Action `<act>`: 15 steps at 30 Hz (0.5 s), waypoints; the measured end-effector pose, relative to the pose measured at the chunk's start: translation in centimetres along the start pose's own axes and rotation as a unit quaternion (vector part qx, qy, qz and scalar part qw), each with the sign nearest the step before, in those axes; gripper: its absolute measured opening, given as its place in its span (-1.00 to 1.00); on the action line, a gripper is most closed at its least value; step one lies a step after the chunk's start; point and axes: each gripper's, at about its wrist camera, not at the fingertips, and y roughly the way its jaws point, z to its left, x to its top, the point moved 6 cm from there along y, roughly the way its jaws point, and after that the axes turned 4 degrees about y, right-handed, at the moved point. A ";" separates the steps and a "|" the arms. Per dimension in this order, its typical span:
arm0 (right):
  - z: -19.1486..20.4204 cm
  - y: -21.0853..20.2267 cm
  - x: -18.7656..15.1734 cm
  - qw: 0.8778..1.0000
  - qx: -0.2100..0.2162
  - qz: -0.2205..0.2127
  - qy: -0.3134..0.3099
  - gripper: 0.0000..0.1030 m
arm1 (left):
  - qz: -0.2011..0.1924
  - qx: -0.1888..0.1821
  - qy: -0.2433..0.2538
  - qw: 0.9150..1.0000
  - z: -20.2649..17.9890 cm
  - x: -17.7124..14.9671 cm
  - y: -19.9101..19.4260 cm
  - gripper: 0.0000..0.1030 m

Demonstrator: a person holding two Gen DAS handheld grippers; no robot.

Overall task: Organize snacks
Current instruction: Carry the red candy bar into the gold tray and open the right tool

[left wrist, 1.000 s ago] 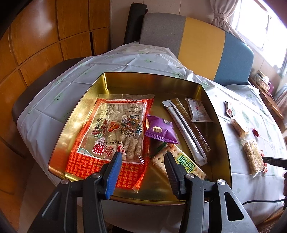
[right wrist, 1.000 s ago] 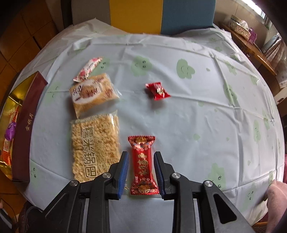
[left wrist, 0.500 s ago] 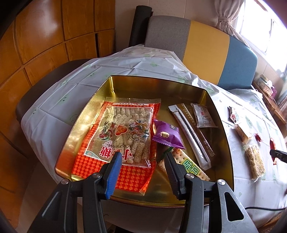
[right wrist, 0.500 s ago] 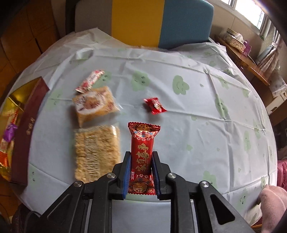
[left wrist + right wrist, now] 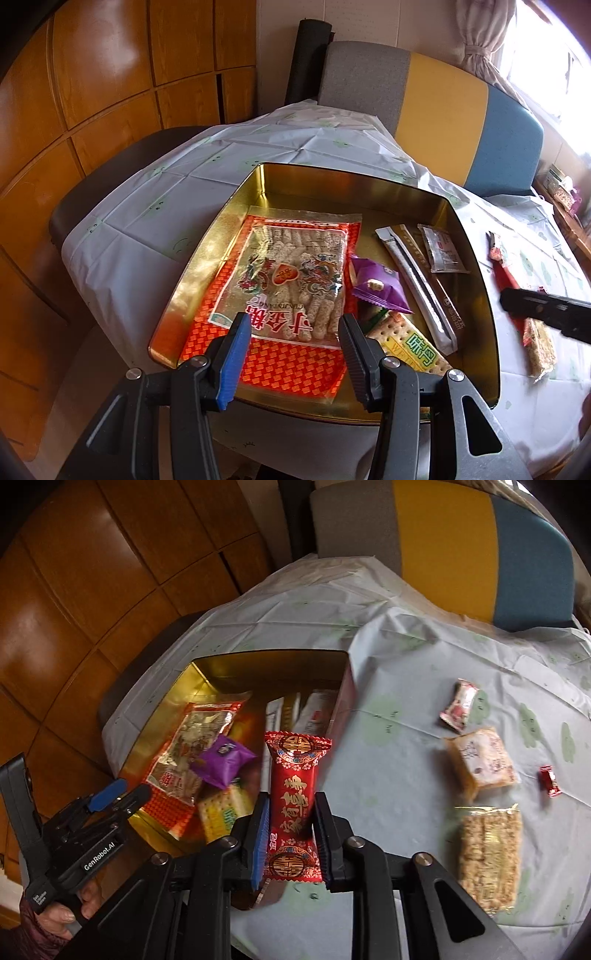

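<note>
Red wrapped snack [image 5: 293, 794] pinched in right tool [image 5: 290, 843], lifted, hanging over gold tin's [image 5: 173, 705] right wall. Step: carry-in. Next, I judge: clear the wall, drop into the bare patch at far side. Left tool [image 5: 291, 354] spread, empty, over tin's near edge. Four snacks left on bench [image 5: 406, 686].

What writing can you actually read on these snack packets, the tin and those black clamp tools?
"GenRobot.AI": white print on the black left gripper.
"寸金糖" and "CUNJINTANG": large red-and-clear bag of sugar-coated sticks in the gold tin.
"家有喜事": long red foil snack packet, clamped in the right gripper.
"WHEAT", partly hidden, with blurred green characters: yellow cracker packet.
Silver stick sachets: too small to read.
</note>
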 end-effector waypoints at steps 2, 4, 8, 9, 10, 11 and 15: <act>1.2 1.4 -0.3 1.000 0.017 0.015 0.002 -0.51 | 0.002 0.002 -0.002 1.000 0.3 -0.1 0.1 -0.03; 1.7 2.6 -0.7 0.999 0.019 0.026 0.003 -0.45 | 0.003 0.003 -0.005 1.000 0.5 -0.3 0.1 -0.03; 2.5 3.4 -1.7 0.999 0.016 0.039 -0.006 -0.45 | 0.004 0.005 -0.008 1.000 0.8 -0.4 0.3 -0.03; 2.5 3.4 -1.9 0.999 0.014 0.040 -0.010 -0.45 | 0.004 0.005 -0.008 1.000 0.8 -0.5 0.3 -0.03; 2.6 3.3 -2.1 0.999 0.011 0.040 -0.014 -0.45 | 0.004 0.004 -0.008 1.000 0.7 -0.5 0.3 -0.03; 2.5 3.2 -2.2 0.999 0.007 0.039 -0.019 -0.45 | 0.004 0.004 -0.006 1.000 0.6 -0.5 0.3 -0.03; 2.1 2.1 -2.4 0.999 -0.011 0.025 -0.034 -0.45 | 0.004 0.002 0.000 1.000 0.2 -0.5 0.2 -0.03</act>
